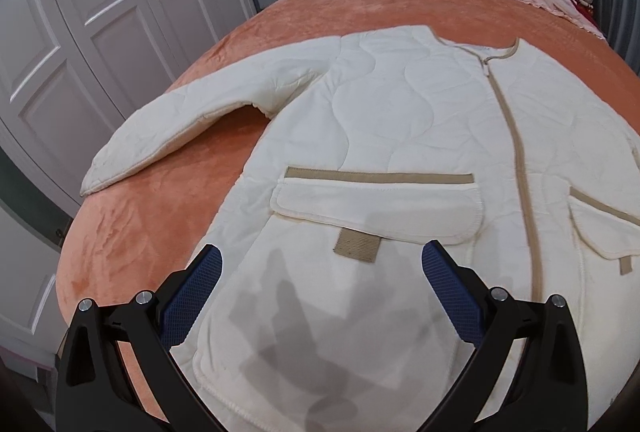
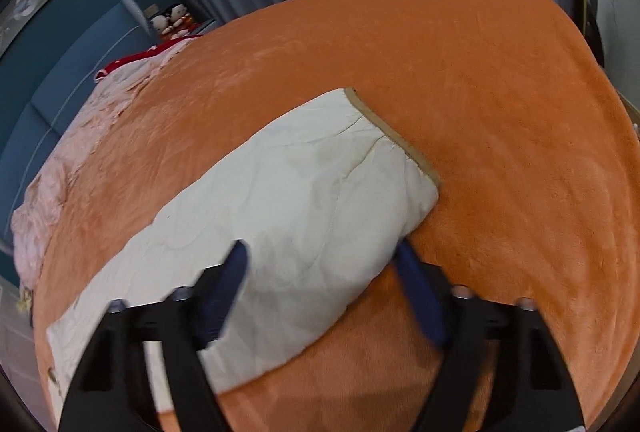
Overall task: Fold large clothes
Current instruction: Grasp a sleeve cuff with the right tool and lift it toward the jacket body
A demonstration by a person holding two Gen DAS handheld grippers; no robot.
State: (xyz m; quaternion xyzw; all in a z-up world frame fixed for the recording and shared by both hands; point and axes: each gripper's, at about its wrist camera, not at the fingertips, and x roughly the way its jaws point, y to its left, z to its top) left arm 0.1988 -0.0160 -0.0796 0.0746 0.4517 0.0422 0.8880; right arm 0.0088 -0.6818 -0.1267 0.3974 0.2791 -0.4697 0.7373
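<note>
Left wrist: cream jacket (image 1: 400,136) spread on orange bedspread (image 1: 168,240).

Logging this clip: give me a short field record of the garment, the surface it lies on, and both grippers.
garment: cream quilted jacket, zipped, front up, spread flat
surface: orange bedspread
sleeves: one sleeve stretched out to the side; the other sleeve also laid out, tan cuff at its end
left gripper: open, above the jacket's hem area, holding nothing
right gripper: open, straddling the sleeve, not visibly pinching it; view blurred
folding: not yet begun
</note>
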